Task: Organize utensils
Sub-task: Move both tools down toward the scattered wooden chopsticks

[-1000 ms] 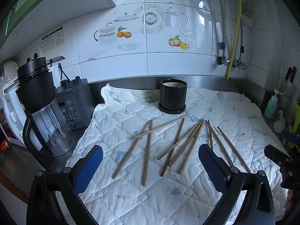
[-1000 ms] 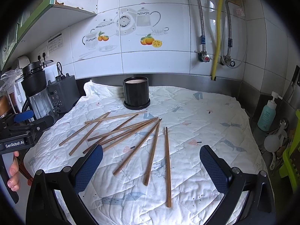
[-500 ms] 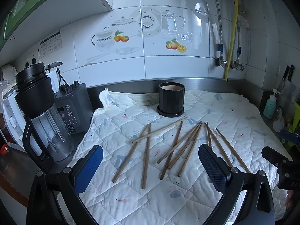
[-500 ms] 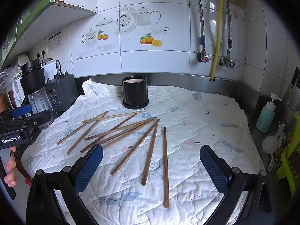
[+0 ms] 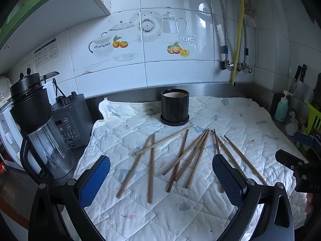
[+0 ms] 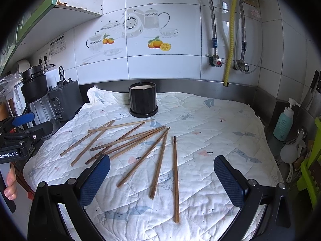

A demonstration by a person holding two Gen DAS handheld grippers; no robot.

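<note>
Several brown wooden chopsticks (image 5: pixel 181 158) lie scattered on a white quilted cloth (image 5: pixel 140 210); they also show in the right wrist view (image 6: pixel 128 138). A black cylindrical holder (image 5: pixel 174 107) stands upright on a black saucer behind them, also in the right wrist view (image 6: pixel 143 100). My left gripper (image 5: pixel 160 178) is open and empty, hovering over the near ends of the chopsticks. My right gripper (image 6: pixel 161 177) is open and empty above the right-hand chopsticks, one long stick (image 6: pixel 176 178) lying between its fingers.
A blender jug (image 5: pixel 40 132) and its grey base (image 5: pixel 70 120) stand at the cloth's left edge. A teal soap bottle (image 6: pixel 284 122), a spoon and a green rack (image 6: pixel 309 170) are at the right. A tiled wall with pipes (image 6: pixel 230 30) is behind.
Both grippers have pulled back and risen slightly, so the chopsticks and holder sit a little lower and farther in view. Nothing on the cloth has moved.
</note>
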